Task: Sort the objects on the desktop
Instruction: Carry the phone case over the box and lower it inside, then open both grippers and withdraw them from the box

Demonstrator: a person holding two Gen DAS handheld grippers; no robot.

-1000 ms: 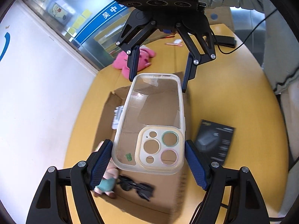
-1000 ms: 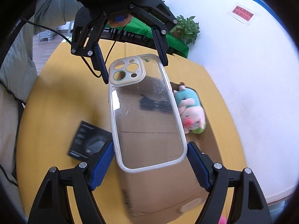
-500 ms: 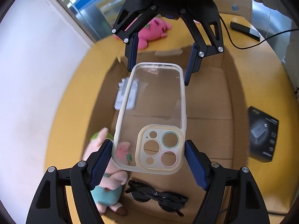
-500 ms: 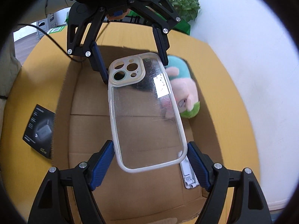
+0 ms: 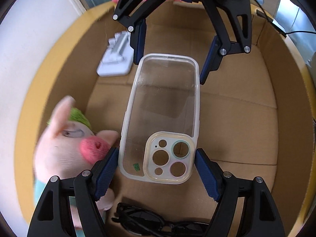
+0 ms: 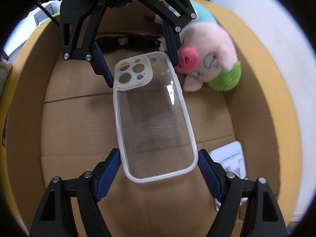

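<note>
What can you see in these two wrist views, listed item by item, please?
Phone case: one, clear with cream camera frame, held between both grippers above the box floor.
Cardboard box: one, brown, around everything.
Plush pig: one, pink with green hat, by a box wall.
Sunglasses: one pair, black, box floor.
Plastic tray: one, white, box corner.
Left gripper: black, blue pads, camera end.
Right gripper: same, other end.

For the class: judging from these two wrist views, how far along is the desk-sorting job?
Done: the pig plush, sunglasses and a white plastic holder already lie in the cardboard box. In hand: the clear phone case, gripped at opposite ends by the left gripper and right gripper, held inside the box. Left: releasing it; anything outside is mostly hidden.
</note>
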